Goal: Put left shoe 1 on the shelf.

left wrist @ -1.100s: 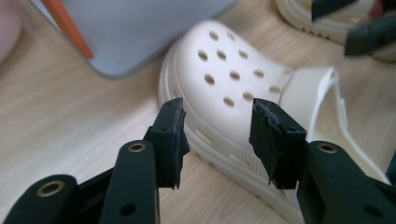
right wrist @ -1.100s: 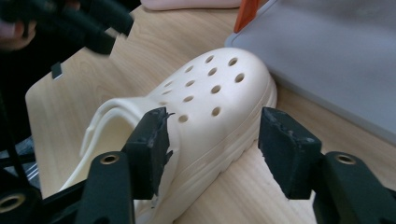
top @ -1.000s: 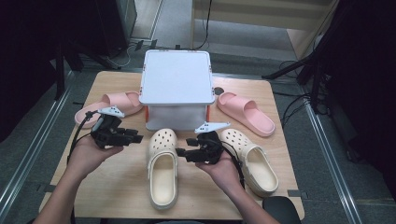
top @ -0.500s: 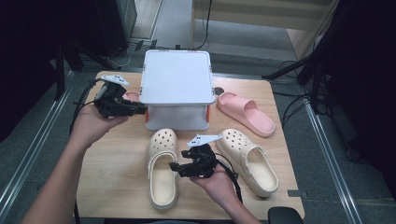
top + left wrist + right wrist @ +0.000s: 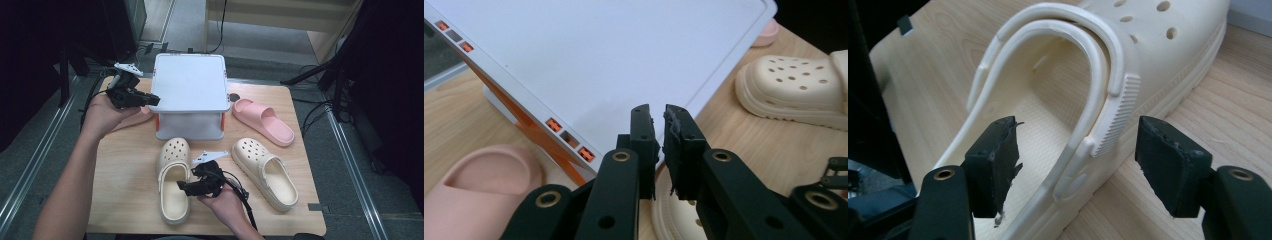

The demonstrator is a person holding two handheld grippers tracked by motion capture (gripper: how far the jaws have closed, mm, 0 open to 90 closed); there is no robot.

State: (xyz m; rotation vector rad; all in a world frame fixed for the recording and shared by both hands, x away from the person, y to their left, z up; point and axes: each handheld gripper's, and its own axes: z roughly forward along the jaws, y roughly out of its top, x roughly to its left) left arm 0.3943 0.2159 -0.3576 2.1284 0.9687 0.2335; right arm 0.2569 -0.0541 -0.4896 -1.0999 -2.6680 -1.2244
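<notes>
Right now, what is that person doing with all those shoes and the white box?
A person at a table holds a gripper in each hand. The right gripper has its jaws open around the side wall of a cream clog, and they have just been opening wider; the pads are not pressing on it. The left gripper is up by the white box, its jaws just closing, almost shut, with nothing between them. Another cream clog and two pink slides lie around the box.

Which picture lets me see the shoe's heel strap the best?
The right gripper view: the cream clog's heel strap is close up, with the right hand-held gripper open around its side wall. The high view shows the whole clog, small. The left gripper view catches a bit of its toe.
</notes>
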